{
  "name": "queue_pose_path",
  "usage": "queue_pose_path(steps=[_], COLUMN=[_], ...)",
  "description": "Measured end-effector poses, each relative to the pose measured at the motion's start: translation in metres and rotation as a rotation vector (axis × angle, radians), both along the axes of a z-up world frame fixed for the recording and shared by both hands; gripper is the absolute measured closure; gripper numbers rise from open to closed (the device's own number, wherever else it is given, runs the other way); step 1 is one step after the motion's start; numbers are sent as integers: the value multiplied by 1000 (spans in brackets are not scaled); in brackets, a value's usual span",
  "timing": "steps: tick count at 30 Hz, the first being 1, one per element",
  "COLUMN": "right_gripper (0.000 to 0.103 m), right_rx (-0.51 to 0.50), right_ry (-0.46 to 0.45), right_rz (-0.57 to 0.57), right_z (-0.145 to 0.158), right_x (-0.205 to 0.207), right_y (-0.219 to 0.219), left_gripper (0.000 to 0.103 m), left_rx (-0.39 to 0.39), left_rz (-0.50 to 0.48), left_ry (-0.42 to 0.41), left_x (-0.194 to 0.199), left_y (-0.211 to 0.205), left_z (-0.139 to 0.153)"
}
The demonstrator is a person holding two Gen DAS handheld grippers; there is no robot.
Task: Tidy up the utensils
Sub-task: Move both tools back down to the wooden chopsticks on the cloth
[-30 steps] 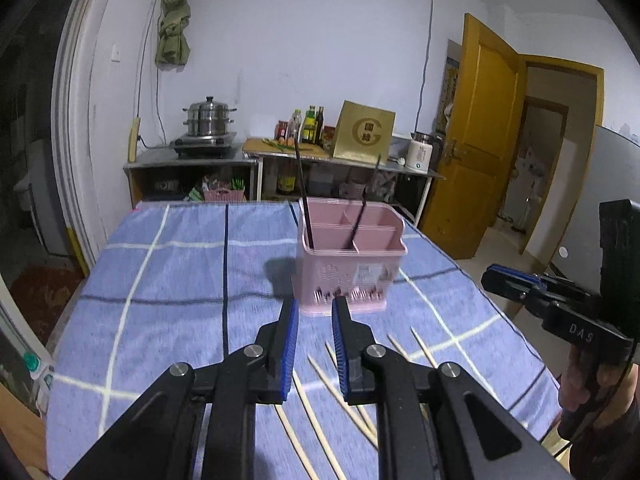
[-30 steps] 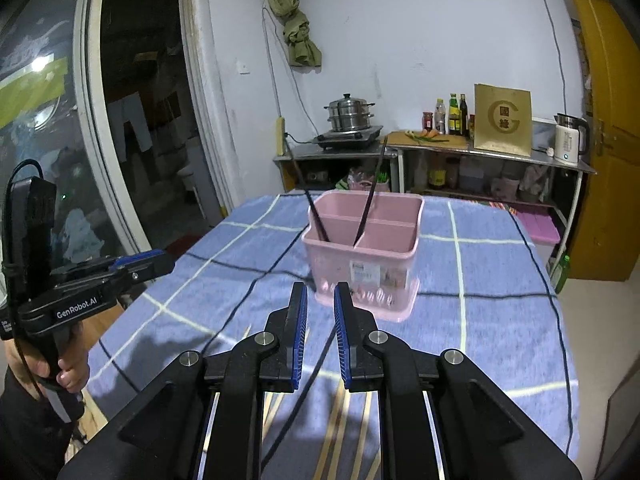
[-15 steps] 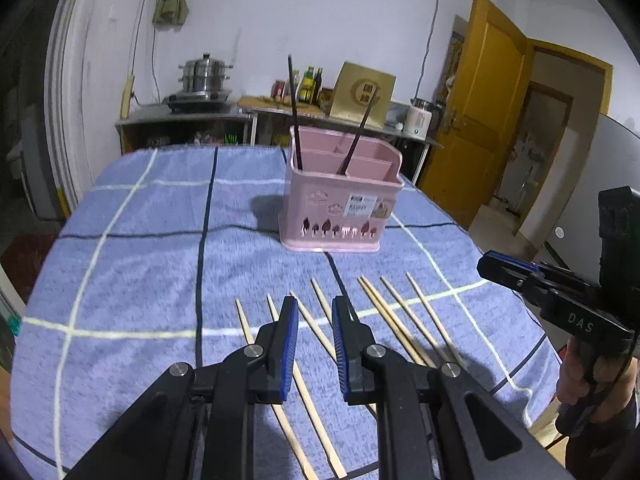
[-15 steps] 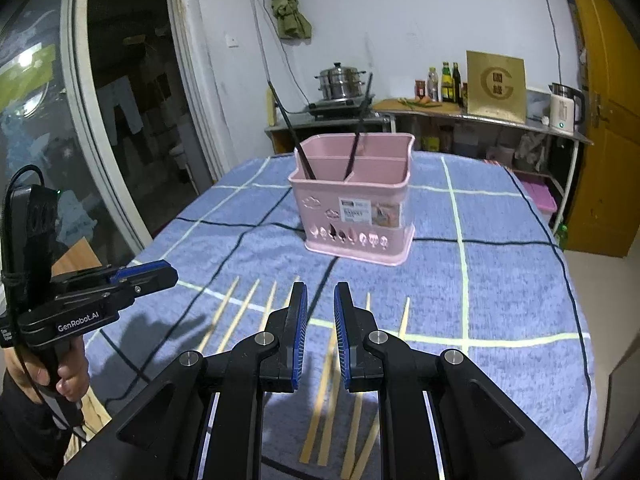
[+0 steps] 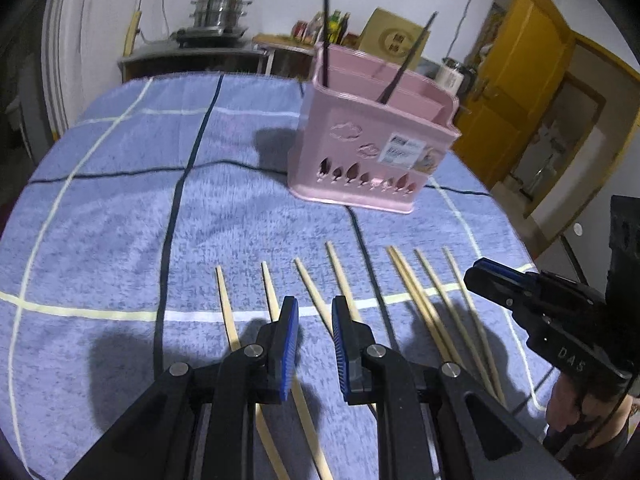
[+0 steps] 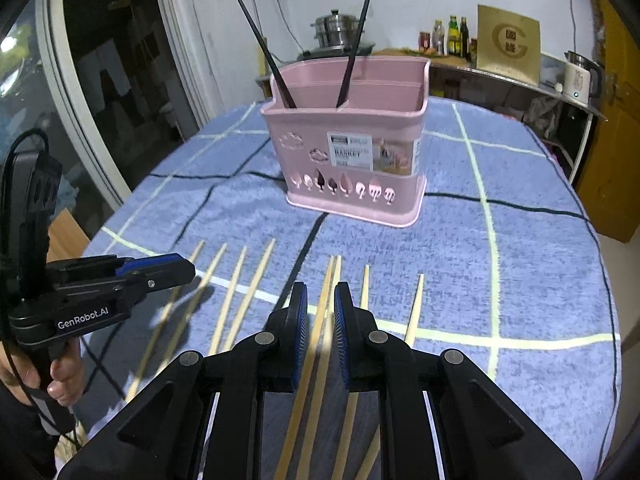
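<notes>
Left hand-held gripper [image 5: 313, 316] and right hand-held gripper [image 6: 321, 300]: jaws slightly parted, grasping nothing, above 8 bamboo chopsticks [image 6: 250, 288] lying on the bench [image 6: 540, 264]. Pink basket [image 6: 348, 160] holds 2 black chopsticks [image 6: 266, 52].

A blue checked cloth [image 6: 520, 248] covers the counter; on it stand a pink basket [image 6: 352, 160] and eight wooden chopsticks [image 6: 248, 292].
</notes>
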State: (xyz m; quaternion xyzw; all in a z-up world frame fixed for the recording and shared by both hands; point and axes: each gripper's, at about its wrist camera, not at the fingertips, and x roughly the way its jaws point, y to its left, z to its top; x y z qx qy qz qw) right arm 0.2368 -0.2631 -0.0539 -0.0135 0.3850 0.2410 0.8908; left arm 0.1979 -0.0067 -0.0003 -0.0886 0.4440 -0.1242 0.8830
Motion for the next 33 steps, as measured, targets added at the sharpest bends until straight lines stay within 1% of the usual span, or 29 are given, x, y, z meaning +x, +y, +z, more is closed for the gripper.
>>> queue_pose_path(steps=[5, 14, 22, 33], right_gripper=[89, 89, 89, 89], right_rx=[-44, -81, -107, -123], right_ry=[37, 81, 90, 93], right_rz=[13, 17, 18, 8], right_z=[-15, -32, -37, -39], right_x=[18, 37, 43, 45], right_y=[10, 14, 19, 17], left_gripper=[86, 86, 86, 86], left_rx=[7, 23, 45, 78], left_rz=[6, 16, 17, 29], left_ry=[35, 63, 81, 65], left_x=[15, 26, 30, 29], left_y=[-3, -6, -11, -15], left_z=[-11, -22, -28, -28])
